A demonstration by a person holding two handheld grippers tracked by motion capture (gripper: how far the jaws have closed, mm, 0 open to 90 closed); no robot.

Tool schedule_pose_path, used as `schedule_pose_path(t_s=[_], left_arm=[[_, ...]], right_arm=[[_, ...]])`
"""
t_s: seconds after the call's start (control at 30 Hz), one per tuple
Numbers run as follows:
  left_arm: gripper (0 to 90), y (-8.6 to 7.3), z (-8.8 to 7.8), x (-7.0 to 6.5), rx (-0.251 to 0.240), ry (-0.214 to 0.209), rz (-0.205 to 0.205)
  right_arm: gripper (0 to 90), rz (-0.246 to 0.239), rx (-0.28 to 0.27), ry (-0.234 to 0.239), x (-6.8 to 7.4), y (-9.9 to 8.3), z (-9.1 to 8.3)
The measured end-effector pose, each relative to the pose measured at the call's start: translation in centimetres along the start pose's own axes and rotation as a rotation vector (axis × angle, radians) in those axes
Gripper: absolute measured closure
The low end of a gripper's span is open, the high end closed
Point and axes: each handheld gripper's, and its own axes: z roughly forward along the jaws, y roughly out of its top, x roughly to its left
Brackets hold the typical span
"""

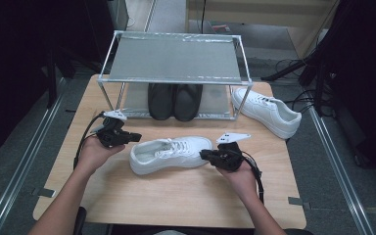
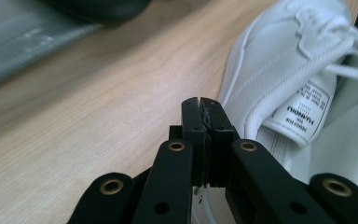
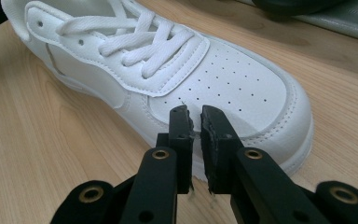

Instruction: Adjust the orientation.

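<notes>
1. My left gripper (image 2: 204,108) sits at the heel of the white sneaker (image 1: 170,154), jaws pressed together on nothing.
2. My right gripper (image 3: 196,120) faces the toe, jaws nearly together, a slim gap between.
3. The sneaker lies mid-table (image 1: 176,196), before the rack (image 1: 176,58).

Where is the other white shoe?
In the high view, the second white shoe lies at the table's far right, beside the rack's right leg.
</notes>
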Motion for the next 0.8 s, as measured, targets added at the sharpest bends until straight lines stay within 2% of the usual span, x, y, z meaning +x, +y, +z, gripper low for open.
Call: schedule_pose_path(t_s=[0.03,0.27,0.5,0.6,0.8], left_arm=[[89.5,-0.1,0.2,-0.1,0.016,-0.002,0.013],[89.5,-0.8,0.9,-0.8,0.029,-0.021,0.000],[89.2,-1.1,1.7,-1.7,0.079,-0.023,0.026],[89.3,-1.2,1.6,-2.0,0.073,-0.025,0.024],[89.4,-1.8,1.4,-2.1,0.056,-0.054,-0.001]], right_arm=[[83.5,-0.001,-0.001,0.002,0.0,0.0,0.0],[81.8,-0.022,-0.014,-0.033,0.4,0.0,0.3],[87.7,-0.017,0.013,-0.073,0.4,0.2,0.9],[90.0,-0.027,0.021,-0.094,0.5,0.4,1.1],[90.0,-0.023,0.015,-0.109,0.3,0.8,1.6]])
